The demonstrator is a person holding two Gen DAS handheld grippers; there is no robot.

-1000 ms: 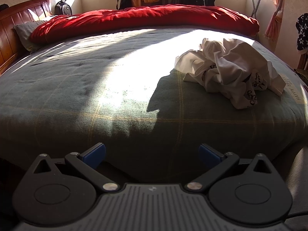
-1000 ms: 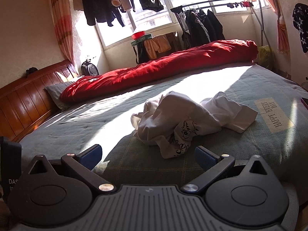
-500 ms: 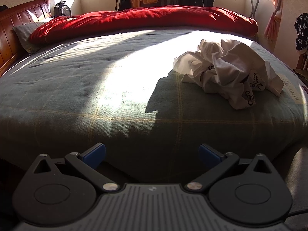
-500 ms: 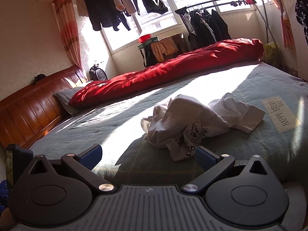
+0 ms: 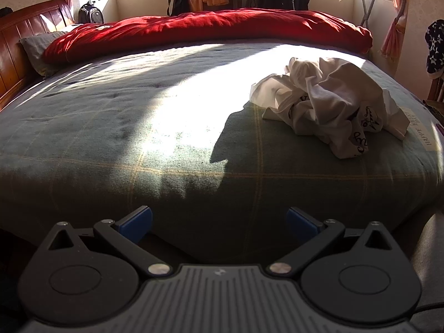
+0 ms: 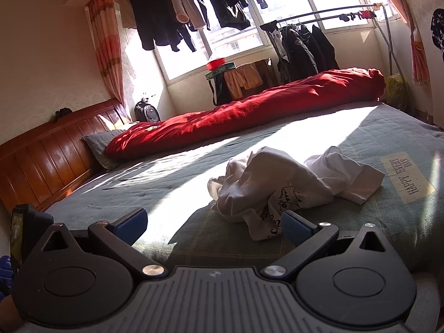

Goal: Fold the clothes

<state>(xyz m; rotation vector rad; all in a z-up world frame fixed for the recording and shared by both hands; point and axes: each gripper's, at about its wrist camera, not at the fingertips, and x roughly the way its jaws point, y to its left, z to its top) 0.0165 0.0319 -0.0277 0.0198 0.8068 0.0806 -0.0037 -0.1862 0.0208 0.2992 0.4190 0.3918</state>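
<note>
A crumpled white T-shirt (image 5: 330,102) with black print lies in a heap on the grey-green checked bedspread (image 5: 166,127), right of the middle. It also shows in the right wrist view (image 6: 280,186). My left gripper (image 5: 219,220) is open and empty, at the bed's near edge, well short and left of the shirt. My right gripper (image 6: 213,223) is open and empty, just in front of the shirt's near edge.
A rolled red duvet (image 5: 205,32) lies along the far side of the bed. A wooden headboard (image 6: 47,152) and grey pillow (image 6: 100,144) are at the left. A clothes rack (image 6: 305,44) and hanging clothes stand by the window.
The right gripper has moved closer to the shirt and tilted upward. The left gripper's view has hardly shifted. Both stay open.
</note>
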